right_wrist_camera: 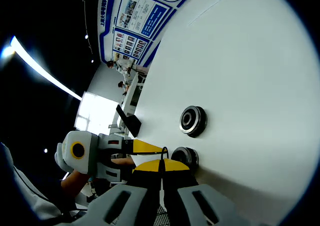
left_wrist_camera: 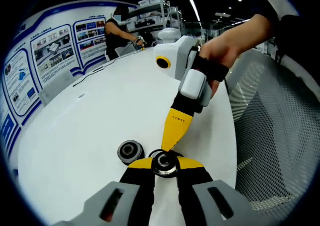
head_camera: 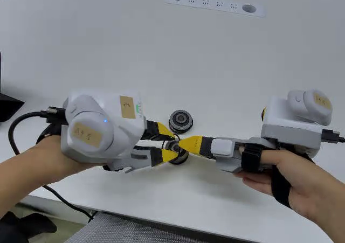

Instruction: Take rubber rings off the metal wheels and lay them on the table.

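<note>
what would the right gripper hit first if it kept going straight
Likely the metal wheel clamped in the left gripper, just past the right gripper, which pinches its rubber ring; depth unclear.

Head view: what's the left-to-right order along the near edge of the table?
Black cable → left gripper → clamped wheel → right gripper, pinching the rubber ring → right hand. Loose wheel behind overlaps; omitted.

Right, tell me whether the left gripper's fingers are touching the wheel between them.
Touching. In the left gripper view both yellow fingers press against the sides of the metal wheel, with no gap showing on either side.
</note>
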Tool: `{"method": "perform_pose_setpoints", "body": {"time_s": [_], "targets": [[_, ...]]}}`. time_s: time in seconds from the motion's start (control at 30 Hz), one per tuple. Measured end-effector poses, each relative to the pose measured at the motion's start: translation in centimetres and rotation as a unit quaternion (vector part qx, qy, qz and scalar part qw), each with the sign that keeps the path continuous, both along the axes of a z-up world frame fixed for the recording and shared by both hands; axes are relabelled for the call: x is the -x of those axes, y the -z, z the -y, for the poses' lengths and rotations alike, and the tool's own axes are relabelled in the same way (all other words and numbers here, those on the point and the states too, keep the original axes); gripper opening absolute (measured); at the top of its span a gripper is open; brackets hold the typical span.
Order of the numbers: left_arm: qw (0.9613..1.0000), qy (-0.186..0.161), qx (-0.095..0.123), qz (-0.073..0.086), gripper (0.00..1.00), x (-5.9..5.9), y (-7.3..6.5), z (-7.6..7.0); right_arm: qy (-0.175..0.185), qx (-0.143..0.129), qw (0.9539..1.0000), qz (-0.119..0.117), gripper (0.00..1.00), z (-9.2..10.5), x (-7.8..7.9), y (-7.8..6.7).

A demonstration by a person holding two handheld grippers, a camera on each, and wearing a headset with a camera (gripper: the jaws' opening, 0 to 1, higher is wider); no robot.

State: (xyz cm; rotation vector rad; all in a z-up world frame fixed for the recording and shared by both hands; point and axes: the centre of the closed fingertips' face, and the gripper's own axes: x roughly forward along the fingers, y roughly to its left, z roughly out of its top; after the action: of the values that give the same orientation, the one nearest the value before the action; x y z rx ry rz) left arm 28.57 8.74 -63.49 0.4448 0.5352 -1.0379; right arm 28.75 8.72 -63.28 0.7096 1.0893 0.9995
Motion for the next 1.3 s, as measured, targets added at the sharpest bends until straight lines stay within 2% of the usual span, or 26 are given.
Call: {"method": "perform_pose_setpoints", "body": {"time_s": [0.3,0.43,0.53,0.63,0.73,0.97,1.03,1.1,1.2,1.3], "targets": [[0.9992,-0.037,0.016,0.001,0.24,0.4,-1.0,-1.9,0.008,-0.013,0.9999,0.000,0.01,0.0,-0.1,-1.3],[0.9984,-0.053,0.017,0.007,0.29,0.1,-1.3,-2.5,0.024,-0.015,0.9996,0.003,0.02,0.8,-0.9,-1.6],[0.9976,-0.064,0.025,0.010,0.30,-0.2,-1.6,-2.6,0.050,-0.007,0.9987,0.000,0.02,2.1,-1.9,-1.3],[0.9974,-0.066,0.026,0.012,0.30,-0.4,-1.6,-2.5,0.081,0.007,0.9967,0.000,0.02,3.8,-3.1,-0.8],[0.9974,-0.064,0.030,0.011,0.30,-0.5,-1.7,-2.2,0.129,0.018,0.9914,-0.011,0.02,5.5,-4.2,-0.2],[0.9967,-0.068,0.042,0.009,0.29,-0.4,-1.7,-1.6,0.147,0.067,0.9866,-0.021,0.02,7.7,-4.1,1.7],[0.9967,-0.067,0.044,0.008,0.28,-0.3,-1.7,-1.5,0.155,0.083,0.9841,-0.025,0.02,8.2,-3.9,2.1],[0.9968,-0.066,0.044,0.007,0.28,-0.2,-1.7,-1.4,0.174,0.095,0.9795,-0.036,0.02,8.8,-3.9,2.5],[0.9967,-0.066,0.045,0.008,0.27,-0.2,-1.7,-1.3,0.172,0.105,0.9790,-0.029,0.02,9.0,-3.7,2.5],[0.9968,-0.065,0.046,0.007,0.28,-0.1,-1.7,-1.2,0.168,0.131,0.9768,-0.017,0.05,9.6,-3.5,2.7]]}}
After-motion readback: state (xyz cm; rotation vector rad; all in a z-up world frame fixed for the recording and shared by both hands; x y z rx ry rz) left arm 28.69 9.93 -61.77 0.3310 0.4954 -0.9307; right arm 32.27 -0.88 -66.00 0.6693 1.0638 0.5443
